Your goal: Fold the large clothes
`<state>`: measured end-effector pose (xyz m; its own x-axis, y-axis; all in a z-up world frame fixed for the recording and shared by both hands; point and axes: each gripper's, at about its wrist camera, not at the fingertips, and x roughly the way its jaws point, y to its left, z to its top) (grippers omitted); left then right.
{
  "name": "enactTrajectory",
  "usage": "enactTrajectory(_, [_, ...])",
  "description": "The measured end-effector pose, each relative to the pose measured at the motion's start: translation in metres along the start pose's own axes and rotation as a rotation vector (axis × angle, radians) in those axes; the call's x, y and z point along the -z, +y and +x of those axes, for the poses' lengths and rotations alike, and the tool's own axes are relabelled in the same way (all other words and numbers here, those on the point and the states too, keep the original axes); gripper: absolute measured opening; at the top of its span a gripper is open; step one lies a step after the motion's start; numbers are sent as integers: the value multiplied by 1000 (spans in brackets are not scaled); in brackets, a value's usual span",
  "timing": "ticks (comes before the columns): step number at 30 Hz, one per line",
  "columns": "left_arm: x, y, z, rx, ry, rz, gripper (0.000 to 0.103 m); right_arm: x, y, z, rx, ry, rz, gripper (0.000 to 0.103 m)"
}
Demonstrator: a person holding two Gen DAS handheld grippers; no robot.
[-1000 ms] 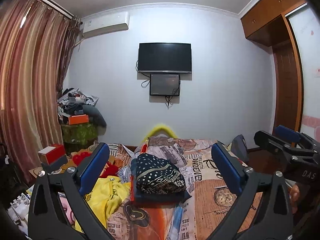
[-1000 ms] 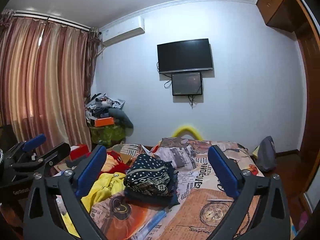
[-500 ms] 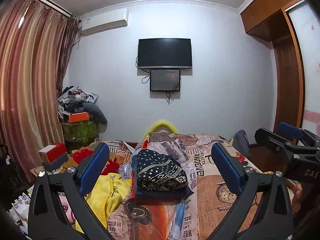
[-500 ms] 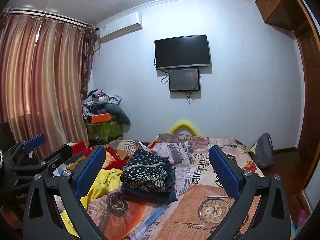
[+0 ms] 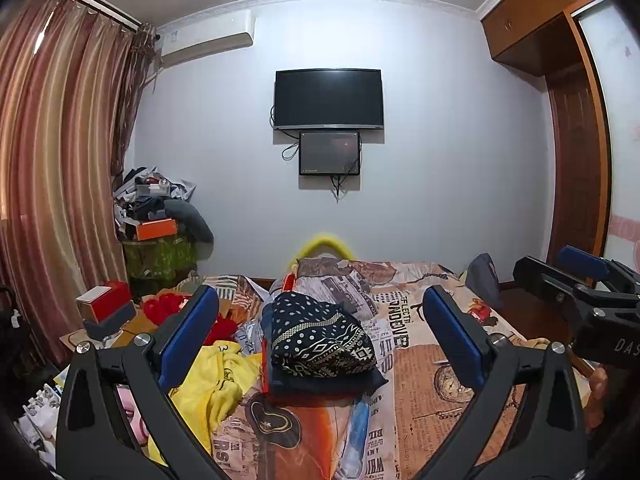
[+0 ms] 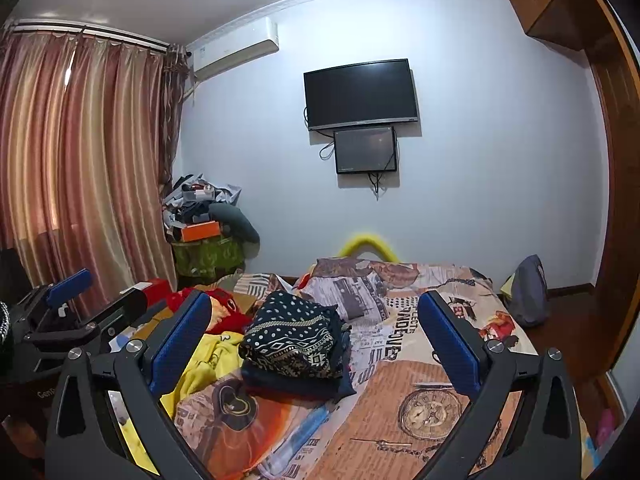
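A stack of folded clothes (image 5: 320, 340) lies mid-bed, a dark dotted patterned piece on top of navy ones; it also shows in the right wrist view (image 6: 294, 340). A crumpled yellow garment (image 5: 216, 380) lies to its left, also in the right wrist view (image 6: 204, 360), with a red garment (image 5: 168, 308) behind. My left gripper (image 5: 320, 340) is open and empty, held above the bed's near end. My right gripper (image 6: 316, 340) is open and empty beside it. Each gripper shows in the other's view: the right one (image 5: 580, 292), the left one (image 6: 80, 316).
The bed (image 5: 436, 384) has a newspaper-print cover. A cluttered pile with an orange box (image 5: 156, 228) stands by the curtains at left. A red-and-white box (image 5: 104, 304) sits left of the bed. A grey bag (image 6: 528, 296) lies at the right. A wardrobe (image 5: 576, 160) is at right.
Both grippers have tilted slightly upward, so the bed and clothes sit a little lower in both views. Nothing was taken hold of or let go.
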<state>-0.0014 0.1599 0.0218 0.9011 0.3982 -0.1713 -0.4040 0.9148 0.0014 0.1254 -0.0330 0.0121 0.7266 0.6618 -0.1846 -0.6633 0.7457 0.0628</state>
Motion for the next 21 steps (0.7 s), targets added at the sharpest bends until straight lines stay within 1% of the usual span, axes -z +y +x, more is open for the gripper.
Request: enactTrajectory(21, [4,6,15,18,20,-2,102,0,-6,4,3,20,22,102])
